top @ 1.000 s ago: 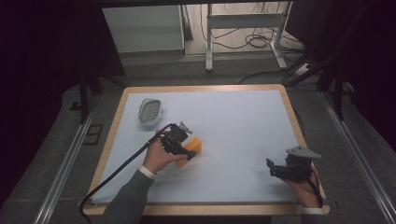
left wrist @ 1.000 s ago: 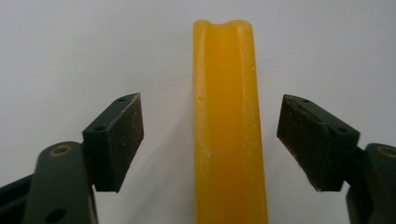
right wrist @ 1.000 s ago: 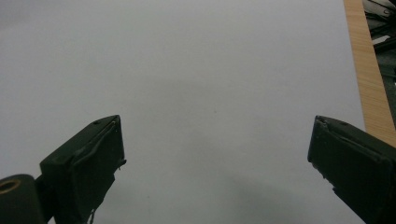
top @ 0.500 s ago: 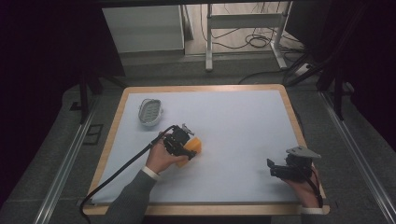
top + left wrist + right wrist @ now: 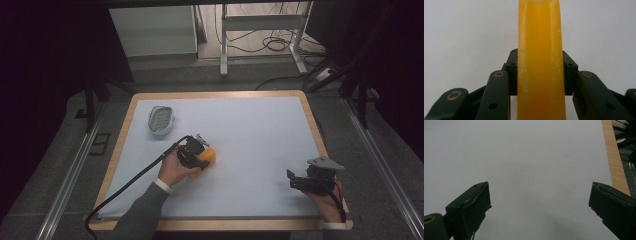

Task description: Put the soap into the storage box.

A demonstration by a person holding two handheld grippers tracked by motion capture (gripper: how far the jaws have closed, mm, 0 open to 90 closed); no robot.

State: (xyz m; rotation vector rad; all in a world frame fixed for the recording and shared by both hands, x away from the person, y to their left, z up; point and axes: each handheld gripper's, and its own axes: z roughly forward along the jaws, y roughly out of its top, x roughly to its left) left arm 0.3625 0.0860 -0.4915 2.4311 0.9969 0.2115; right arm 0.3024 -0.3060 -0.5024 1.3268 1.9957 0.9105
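An orange block, soap-like with a whitish bloom (image 5: 539, 60), stands edge-on between the jaws in the left gripper view. My left gripper (image 5: 200, 156) is shut on this orange block (image 5: 209, 156) at the table's left-centre, just above the white surface. A small grey oval dish (image 5: 161, 120) sits on the table behind and left of it. My right gripper (image 5: 294, 182) rests near the front right, open, with nothing between its fingers (image 5: 471, 207); bare white tabletop lies ahead of it.
The table (image 5: 250, 130) is a white sheet in a wooden frame (image 5: 615, 160). A black cable (image 5: 125, 187) trails from the left gripper over the front left edge. Metal rails flank the table, and a white stand (image 5: 260, 30) is beyond the far edge.
The left gripper with the orange block has shifted slightly to the right and a bit nearer. The right gripper has stayed put.
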